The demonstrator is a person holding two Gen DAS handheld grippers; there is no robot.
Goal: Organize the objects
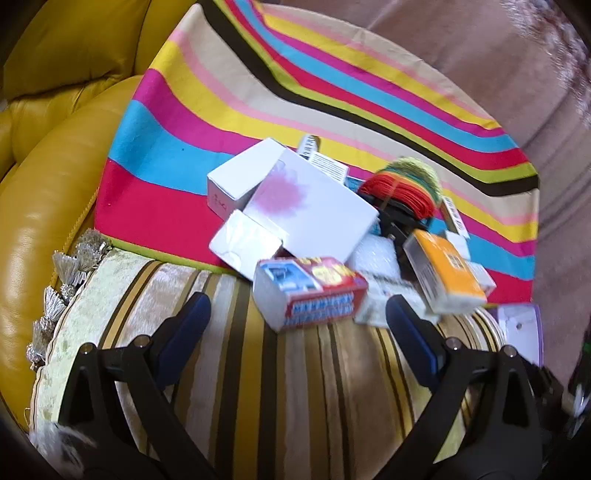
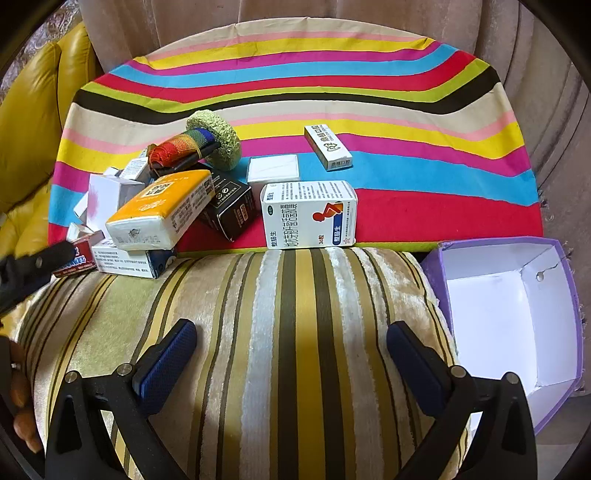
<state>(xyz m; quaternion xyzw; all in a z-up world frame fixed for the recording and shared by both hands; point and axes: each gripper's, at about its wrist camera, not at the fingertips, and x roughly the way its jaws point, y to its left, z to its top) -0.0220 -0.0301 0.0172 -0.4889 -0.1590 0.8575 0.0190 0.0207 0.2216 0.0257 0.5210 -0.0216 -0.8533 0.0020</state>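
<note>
A heap of small boxes lies on a bright striped cloth (image 2: 295,85). In the left wrist view, my open left gripper (image 1: 295,314) hovers over a striped cushion (image 1: 258,387), just short of a red and blue box (image 1: 310,291). Behind it lie a white box with a pink blotch (image 1: 310,206), an orange box (image 1: 447,273) and a red thread roll (image 1: 402,192). In the right wrist view, my open, empty right gripper (image 2: 291,343) is above the cushion (image 2: 295,350), facing a white medicine box (image 2: 310,214). An open purple box (image 2: 517,306) stands at the right.
A yellow leather sofa (image 1: 55,166) lies left of the cloth. A beige curtain (image 2: 332,18) hangs behind. A slim white box (image 2: 328,147), a flat white packet (image 2: 273,168) and a black box (image 2: 229,206) lie on the cloth. The left gripper's finger (image 2: 44,258) shows at the left edge.
</note>
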